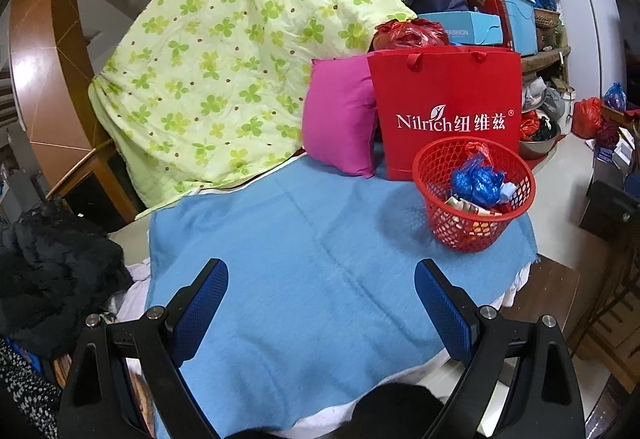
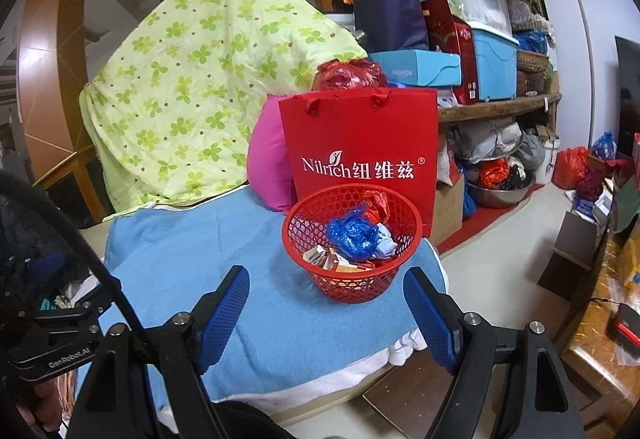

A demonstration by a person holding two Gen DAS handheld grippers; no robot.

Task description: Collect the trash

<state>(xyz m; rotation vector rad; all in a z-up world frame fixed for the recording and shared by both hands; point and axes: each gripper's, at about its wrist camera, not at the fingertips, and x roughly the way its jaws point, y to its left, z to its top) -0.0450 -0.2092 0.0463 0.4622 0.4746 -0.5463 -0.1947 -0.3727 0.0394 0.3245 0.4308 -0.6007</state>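
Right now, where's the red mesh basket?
In both wrist views, the red mesh basket sits on the blue towel, at its right edge, directly in front of the red Nilrich bag.

Even, moderately bright indoor light, source not visible. Soft shadow left of the red basket [image 1: 474, 195] on the blue towel [image 1: 312, 279]. Glare on the far-left orange column [image 1: 40, 79]. Heavy fisheye bending, black vignette corners. Focus sharp centrally.
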